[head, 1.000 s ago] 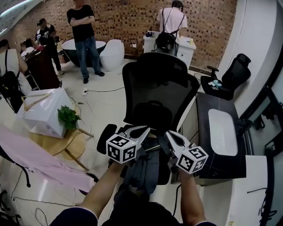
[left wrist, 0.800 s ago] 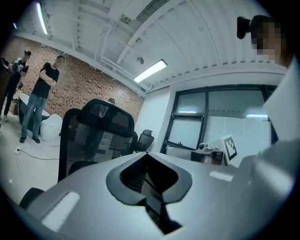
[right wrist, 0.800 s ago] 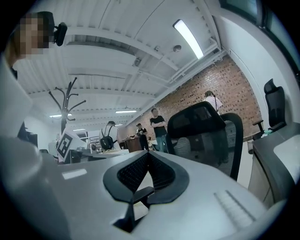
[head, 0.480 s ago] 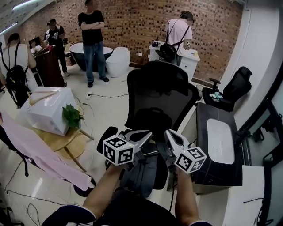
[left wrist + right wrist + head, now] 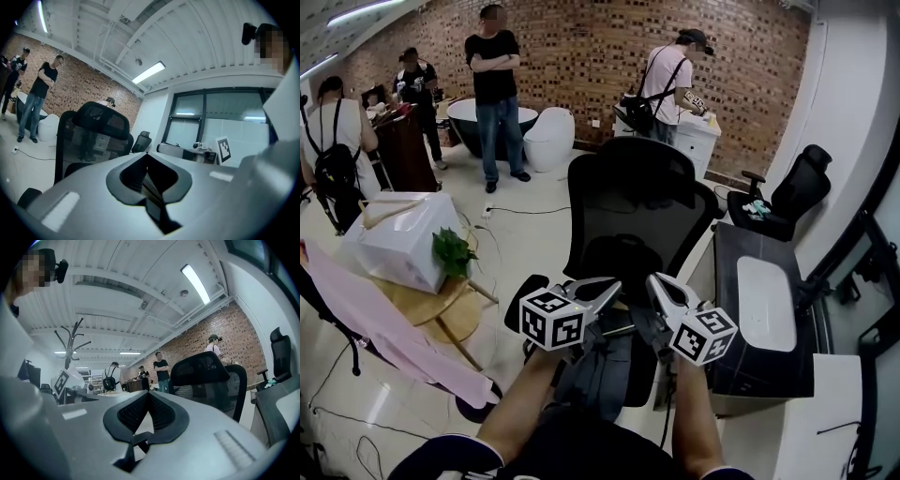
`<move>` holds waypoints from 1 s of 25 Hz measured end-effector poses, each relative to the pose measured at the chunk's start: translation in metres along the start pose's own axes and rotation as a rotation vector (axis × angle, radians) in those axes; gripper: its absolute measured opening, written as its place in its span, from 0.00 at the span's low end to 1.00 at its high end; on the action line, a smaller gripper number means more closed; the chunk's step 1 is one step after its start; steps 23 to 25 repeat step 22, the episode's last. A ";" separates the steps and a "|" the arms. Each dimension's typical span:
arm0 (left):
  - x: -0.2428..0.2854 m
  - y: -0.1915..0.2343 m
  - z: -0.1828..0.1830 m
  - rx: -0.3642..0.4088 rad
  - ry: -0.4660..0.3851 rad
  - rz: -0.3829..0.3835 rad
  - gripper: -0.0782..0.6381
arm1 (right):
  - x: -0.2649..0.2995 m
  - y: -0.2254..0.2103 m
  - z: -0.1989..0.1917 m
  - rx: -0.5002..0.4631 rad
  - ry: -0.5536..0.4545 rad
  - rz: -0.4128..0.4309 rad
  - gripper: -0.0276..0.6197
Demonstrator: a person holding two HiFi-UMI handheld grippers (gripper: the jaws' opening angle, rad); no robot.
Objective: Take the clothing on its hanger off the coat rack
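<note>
Left tool (image 5: pixel 615 285) and right tool (image 5: pixel 654 280), both clenched on nothing, have been raised slightly over the last second and are held level, side by side, before the black office chair (image 5: pixel 637 206). The coat rack (image 5: pixel 70 350) is seen only by its top hooks in the right gripper view. A pink garment (image 5: pixel 384 328), judged to be the clothing, is hung well apart at the left, past the round table's (image 5: pixel 455 314) far edge, with no hanger made out. No approach to it is implied by the rise.

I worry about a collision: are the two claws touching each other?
Apart. The head view shows the left claw and right claw side by side, a clear gap between their tips.
</note>
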State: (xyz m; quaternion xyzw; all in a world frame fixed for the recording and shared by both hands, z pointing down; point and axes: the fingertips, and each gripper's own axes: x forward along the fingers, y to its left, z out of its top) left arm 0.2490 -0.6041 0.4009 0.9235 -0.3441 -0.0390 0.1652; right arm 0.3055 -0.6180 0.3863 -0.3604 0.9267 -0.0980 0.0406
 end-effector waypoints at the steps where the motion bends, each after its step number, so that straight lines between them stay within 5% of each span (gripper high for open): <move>1: 0.000 0.000 0.000 0.001 0.001 0.002 0.12 | 0.000 0.000 0.001 0.000 0.000 0.002 0.04; 25: 0.010 -0.011 0.006 0.031 0.007 -0.010 0.12 | -0.007 -0.003 0.009 -0.008 -0.012 0.021 0.05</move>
